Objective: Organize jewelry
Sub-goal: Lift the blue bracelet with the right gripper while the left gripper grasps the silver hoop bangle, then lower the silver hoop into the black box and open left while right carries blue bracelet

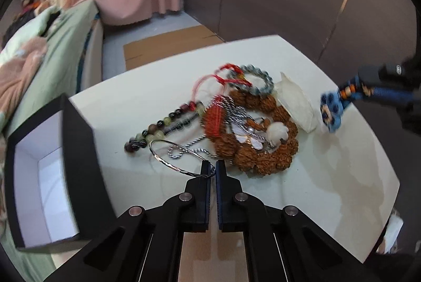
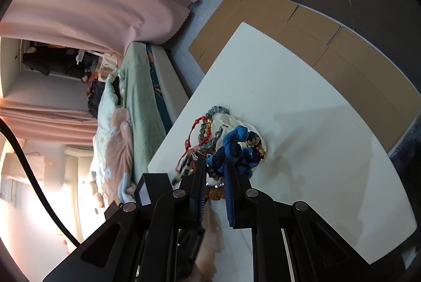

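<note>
left gripper (image 1: 212, 168) pinches the thin silver bangle (image 1: 173, 159), right gripper (image 2: 215, 168) clamps the blue braided cord (image 2: 231, 145)

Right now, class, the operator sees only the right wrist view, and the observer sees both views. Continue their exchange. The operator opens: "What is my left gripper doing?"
Observer: The left gripper is shut on the near rim of a thin silver bangle.
Operator: My right gripper holds the blue knotted cord. Is the bangle free of the pile?
Observer: A twisted silver chain lies within its ring. I cannot tell whether they are tangled.
Operator: I see only a corner of the black box. Is it ready?
Observer: The black box stands open at the table's left edge, and the white inside that shows has nothing in it.
</note>
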Demonstrator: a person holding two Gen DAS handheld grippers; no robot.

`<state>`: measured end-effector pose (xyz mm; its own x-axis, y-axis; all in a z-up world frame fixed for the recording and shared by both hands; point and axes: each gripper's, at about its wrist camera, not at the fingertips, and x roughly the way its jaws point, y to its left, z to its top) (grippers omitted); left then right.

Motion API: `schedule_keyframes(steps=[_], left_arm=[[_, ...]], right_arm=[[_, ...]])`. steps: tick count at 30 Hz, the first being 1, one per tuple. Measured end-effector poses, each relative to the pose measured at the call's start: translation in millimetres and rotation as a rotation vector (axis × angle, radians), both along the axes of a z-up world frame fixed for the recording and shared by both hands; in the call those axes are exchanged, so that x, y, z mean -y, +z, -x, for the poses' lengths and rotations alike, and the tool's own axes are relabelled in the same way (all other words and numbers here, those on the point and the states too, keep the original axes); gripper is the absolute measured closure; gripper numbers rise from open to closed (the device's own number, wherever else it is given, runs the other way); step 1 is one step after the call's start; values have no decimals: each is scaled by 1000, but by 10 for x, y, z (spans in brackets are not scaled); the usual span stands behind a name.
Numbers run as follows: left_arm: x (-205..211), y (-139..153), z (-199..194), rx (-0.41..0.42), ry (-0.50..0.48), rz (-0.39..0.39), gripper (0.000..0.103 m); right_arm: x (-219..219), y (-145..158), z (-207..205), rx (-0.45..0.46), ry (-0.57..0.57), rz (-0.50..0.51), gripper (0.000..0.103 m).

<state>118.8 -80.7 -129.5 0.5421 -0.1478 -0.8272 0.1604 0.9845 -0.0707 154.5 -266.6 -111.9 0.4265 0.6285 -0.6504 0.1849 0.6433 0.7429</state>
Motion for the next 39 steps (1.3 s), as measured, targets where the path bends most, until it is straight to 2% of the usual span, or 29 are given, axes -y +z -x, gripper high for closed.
schedule_keyframes(steps=[7, 17, 25, 31, 36, 38, 39], left_arm=[[-103, 288, 172, 88, 50, 33, 100], [-338, 650, 395, 174, 99, 127, 100], [-712, 845, 540, 223, 176, 186, 100], [-1057, 808, 512, 196, 275, 253, 100], [-1353, 681, 421, 103, 351, 409, 99], [-1473, 628, 395, 59, 384, 474, 94], [-1508, 618, 399, 51, 394, 496, 86]], right_arm=[[4, 33, 70, 8, 13, 9, 89], [-114, 38, 167, 18, 50, 34, 89], [-322, 118, 247, 73, 96, 24, 89], [-583, 159, 288, 115, 144, -5, 88], [-781, 181, 295, 143, 171, -18, 89], [-862, 184, 287, 153, 182, -20, 89], [-890, 183, 291, 156, 185, -21, 88]])
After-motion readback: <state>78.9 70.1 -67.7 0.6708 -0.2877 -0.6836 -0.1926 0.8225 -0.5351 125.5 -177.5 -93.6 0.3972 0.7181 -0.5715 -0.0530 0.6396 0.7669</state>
